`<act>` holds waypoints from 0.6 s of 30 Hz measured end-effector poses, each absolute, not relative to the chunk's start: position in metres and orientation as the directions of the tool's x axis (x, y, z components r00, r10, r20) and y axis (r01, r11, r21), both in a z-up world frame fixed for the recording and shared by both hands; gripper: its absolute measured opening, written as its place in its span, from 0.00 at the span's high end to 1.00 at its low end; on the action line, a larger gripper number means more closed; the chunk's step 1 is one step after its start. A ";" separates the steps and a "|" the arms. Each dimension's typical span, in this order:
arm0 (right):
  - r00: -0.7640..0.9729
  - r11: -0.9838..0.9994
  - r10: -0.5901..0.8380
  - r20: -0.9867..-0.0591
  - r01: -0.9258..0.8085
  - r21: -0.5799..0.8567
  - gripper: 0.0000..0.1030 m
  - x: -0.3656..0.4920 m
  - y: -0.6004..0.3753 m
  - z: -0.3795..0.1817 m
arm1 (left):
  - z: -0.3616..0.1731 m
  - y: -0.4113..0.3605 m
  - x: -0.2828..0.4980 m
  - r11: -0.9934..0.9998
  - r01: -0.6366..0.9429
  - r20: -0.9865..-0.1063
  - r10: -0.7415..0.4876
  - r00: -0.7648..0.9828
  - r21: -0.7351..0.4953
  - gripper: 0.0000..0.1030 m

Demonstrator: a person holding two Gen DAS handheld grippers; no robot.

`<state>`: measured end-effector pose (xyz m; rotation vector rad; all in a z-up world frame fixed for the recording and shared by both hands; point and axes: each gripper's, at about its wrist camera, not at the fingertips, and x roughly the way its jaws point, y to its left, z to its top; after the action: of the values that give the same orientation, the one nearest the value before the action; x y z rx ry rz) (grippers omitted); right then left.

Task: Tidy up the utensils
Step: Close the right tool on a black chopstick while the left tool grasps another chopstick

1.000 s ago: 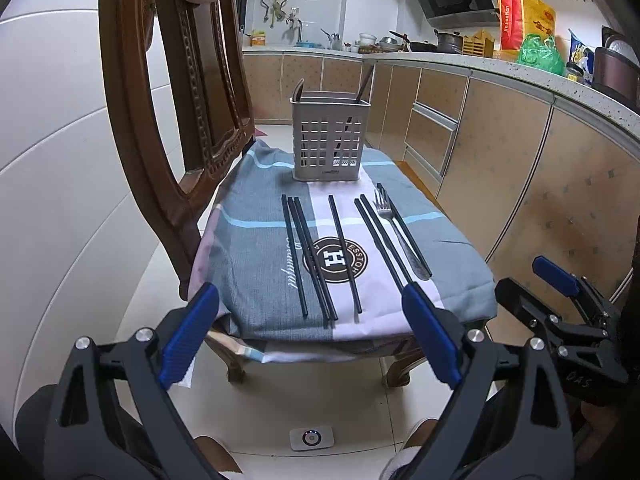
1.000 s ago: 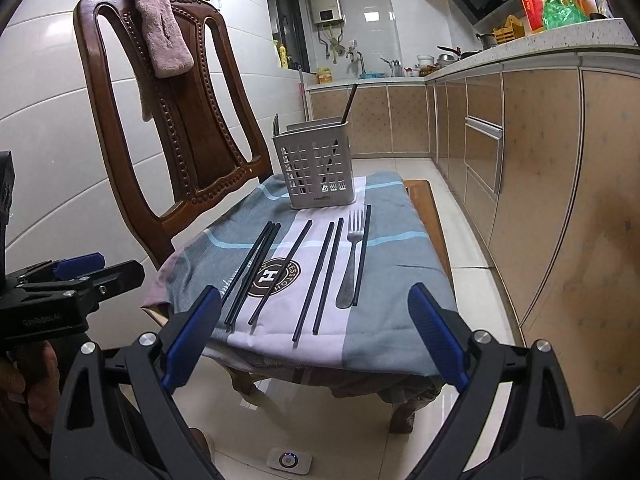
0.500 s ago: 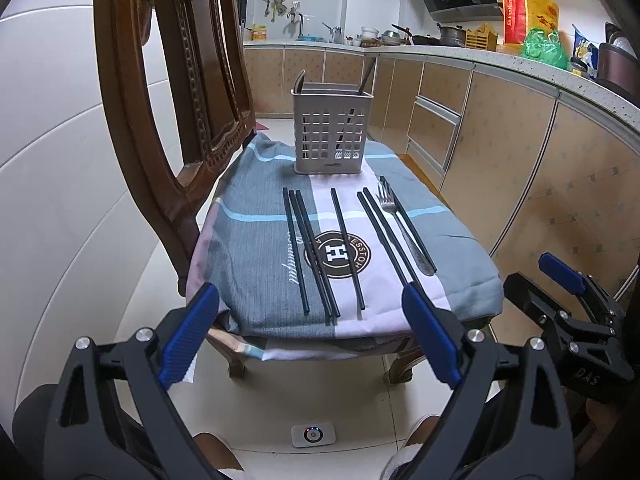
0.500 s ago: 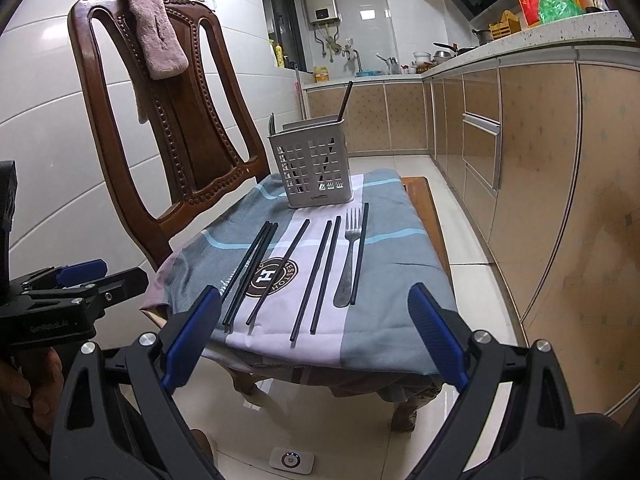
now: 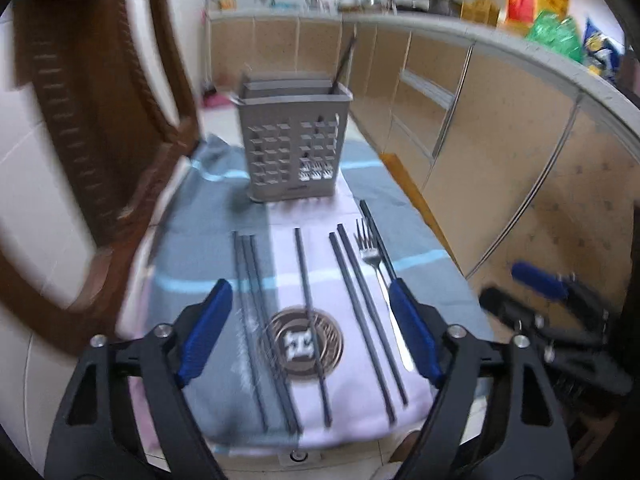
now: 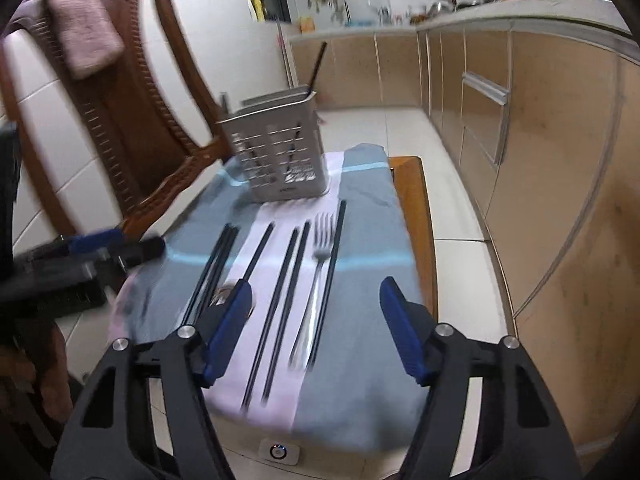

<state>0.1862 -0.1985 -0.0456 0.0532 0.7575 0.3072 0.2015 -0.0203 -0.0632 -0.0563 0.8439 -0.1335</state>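
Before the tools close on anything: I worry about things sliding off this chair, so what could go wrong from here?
The fork lies tight between black chopsticks, so the open right tool may catch a chopstick along with it. The cloth hangs loose over the seat edge; dragging it could carry utensils off. The tall holder stands on that same cloth and might tip if nudged.

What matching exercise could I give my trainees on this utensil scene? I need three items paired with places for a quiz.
Items:
1. silver metal fork
2. grey perforated plastic utensil holder
3. pink towel

Places:
A. draped over the wooden chair back
B. standing at the far end of the blue-grey cloth
C. lying flat among the black chopsticks

Pairs: 1-C, 2-B, 3-A
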 end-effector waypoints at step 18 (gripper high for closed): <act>0.359 0.966 0.194 -0.913 -0.233 0.114 0.82 0.412 -0.144 -0.130 | -0.156 -0.033 0.347 0.996 0.029 -0.926 -0.094 0.365 -0.089 0.56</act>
<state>0.4121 -0.1436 -0.1295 -0.0374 1.1714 0.2753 0.3473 -0.0334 -0.1565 -0.0609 1.1944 -0.0789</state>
